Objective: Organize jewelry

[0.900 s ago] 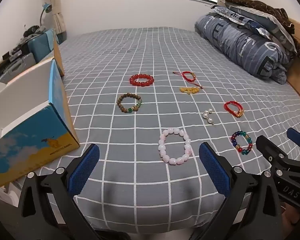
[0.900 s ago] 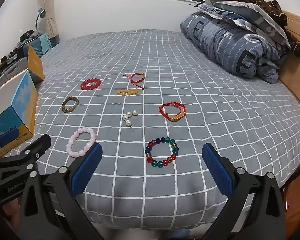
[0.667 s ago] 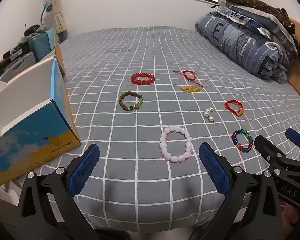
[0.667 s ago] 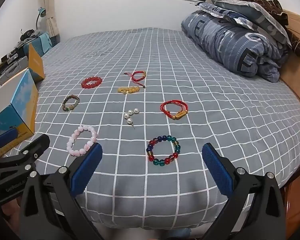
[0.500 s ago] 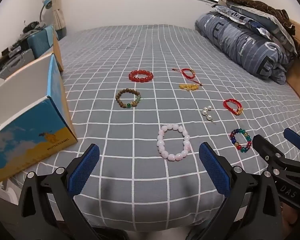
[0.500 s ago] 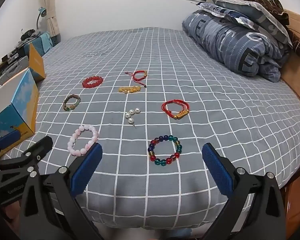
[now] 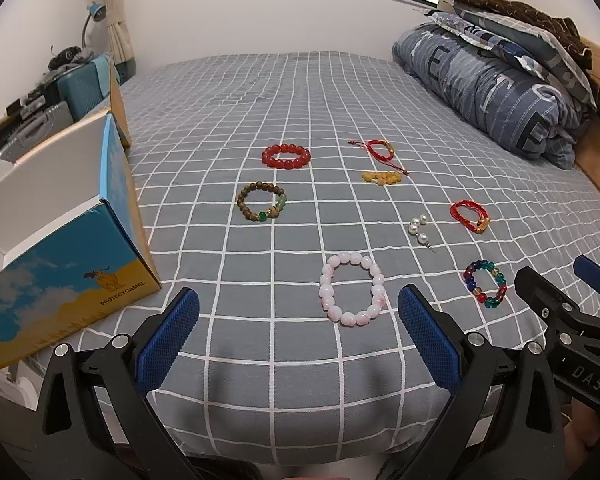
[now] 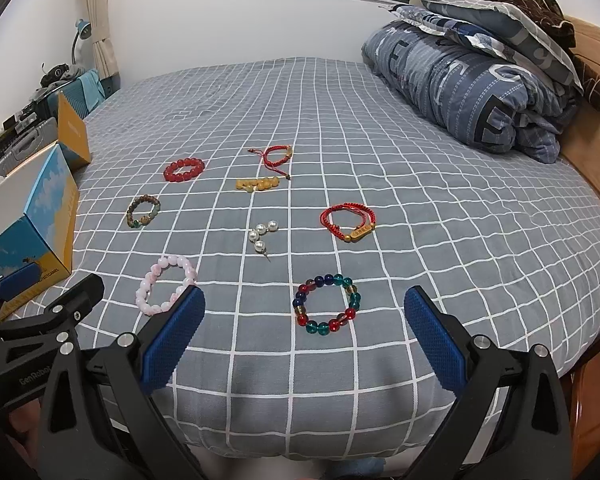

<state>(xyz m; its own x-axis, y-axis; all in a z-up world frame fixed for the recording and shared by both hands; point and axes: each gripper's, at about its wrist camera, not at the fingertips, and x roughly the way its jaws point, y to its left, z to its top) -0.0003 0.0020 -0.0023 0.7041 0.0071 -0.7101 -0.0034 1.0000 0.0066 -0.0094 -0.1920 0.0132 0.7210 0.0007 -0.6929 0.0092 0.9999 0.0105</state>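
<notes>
Several bracelets lie spread on a grey checked bed (image 7: 260, 92). A pink bead bracelet (image 7: 374, 280) lies just ahead of my open, empty left gripper (image 7: 298, 334). A multicoloured bead bracelet (image 8: 342, 282) lies between the tips of my open, empty right gripper (image 8: 304, 334). Farther off lie a brown-green bracelet (image 7: 262, 201), a red bead bracelet (image 7: 286, 156), a red cord bracelet (image 7: 378, 149), a yellow bead piece (image 7: 382, 177), pearl earrings (image 7: 418, 228) and a red cord bracelet with a gold tag (image 8: 350, 222). An open blue-and-yellow box (image 7: 72, 264) stands at the left.
A rolled blue duvet with pillows (image 7: 500, 80) lies at the right by the wooden headboard (image 8: 592, 92). Luggage and clutter (image 7: 40, 96) sit beyond the bed's left edge. The bed's front edge drops off just under both grippers.
Both grippers have drifted slightly, so the bracelets sit a touch differently in view. Both stay open and nothing on the bed has moved.
</notes>
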